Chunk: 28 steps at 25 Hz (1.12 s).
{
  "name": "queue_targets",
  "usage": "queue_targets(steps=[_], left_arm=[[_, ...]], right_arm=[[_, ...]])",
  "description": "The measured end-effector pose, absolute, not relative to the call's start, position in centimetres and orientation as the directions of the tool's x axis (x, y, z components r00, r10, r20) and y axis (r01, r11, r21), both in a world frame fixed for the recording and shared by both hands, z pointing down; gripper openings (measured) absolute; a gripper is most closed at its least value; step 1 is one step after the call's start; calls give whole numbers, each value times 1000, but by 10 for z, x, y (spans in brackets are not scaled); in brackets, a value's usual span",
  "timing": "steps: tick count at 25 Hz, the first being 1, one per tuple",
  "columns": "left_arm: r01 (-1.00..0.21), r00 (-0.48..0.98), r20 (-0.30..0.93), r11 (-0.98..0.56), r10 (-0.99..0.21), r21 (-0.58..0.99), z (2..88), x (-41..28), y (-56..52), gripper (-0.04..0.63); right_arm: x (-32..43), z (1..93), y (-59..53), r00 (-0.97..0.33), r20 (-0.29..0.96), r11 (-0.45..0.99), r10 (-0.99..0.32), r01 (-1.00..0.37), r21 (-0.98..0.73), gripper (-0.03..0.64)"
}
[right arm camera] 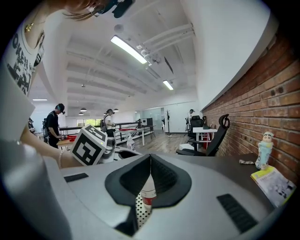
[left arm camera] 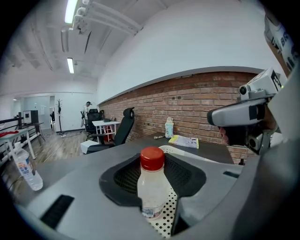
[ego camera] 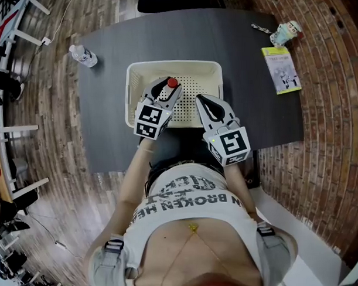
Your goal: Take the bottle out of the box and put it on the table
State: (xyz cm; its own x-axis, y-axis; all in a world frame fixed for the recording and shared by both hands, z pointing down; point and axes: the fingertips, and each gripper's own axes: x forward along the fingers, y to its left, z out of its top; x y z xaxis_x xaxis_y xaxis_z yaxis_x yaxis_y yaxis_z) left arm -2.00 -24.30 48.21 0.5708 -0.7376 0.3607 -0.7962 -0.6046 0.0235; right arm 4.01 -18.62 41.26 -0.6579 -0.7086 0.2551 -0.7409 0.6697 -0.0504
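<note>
Currently both hands are held forward and tilted slightly down over the box point(ego camera: 193, 68). The left gripper point(ego camera: 167, 92) has its jaws spread around the upright bottle point(left arm camera: 151, 185). The right gripper point(ego camera: 205, 103) has its jaws pressed together, empty.

The head view looks steeply down from well above onto the dark table point(ego camera: 110, 108); the white box point(ego camera: 176, 64) lies near frame centre. The left gripper view rides on the left gripper point(ego camera: 168, 89) and faces nearly level along its jaws towards the brick wall point(left arm camera: 187, 103), close over the box (only a strip of its perforated floor shows). The right gripper view rides on the right gripper point(ego camera: 201, 100) and faces across the box into the room, with that wall at its right. All three views share the red-capped bottle point(ego camera: 172, 83); they also share the yellow booklet point(left arm camera: 185, 140).
</note>
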Motion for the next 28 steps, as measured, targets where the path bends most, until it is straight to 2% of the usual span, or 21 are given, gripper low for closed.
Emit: queue_targets(steps=[6,20,28], left_arm=[[-794,579,353,-606,-735,41,461,-25,-236,158],[-795,582,276,-606,-765,-3,336,-42,-210,158],[-806,570,266,-592,-777,-3,323,-51,-199,158]], right_arm=[[48,406,-179,-650,239,661,-722,-749,-41,9],[57,392,-158,-656,213,667,-724,-745,-28,9],[55,389,-149,-666,204,677,-717,-736,-25,9]])
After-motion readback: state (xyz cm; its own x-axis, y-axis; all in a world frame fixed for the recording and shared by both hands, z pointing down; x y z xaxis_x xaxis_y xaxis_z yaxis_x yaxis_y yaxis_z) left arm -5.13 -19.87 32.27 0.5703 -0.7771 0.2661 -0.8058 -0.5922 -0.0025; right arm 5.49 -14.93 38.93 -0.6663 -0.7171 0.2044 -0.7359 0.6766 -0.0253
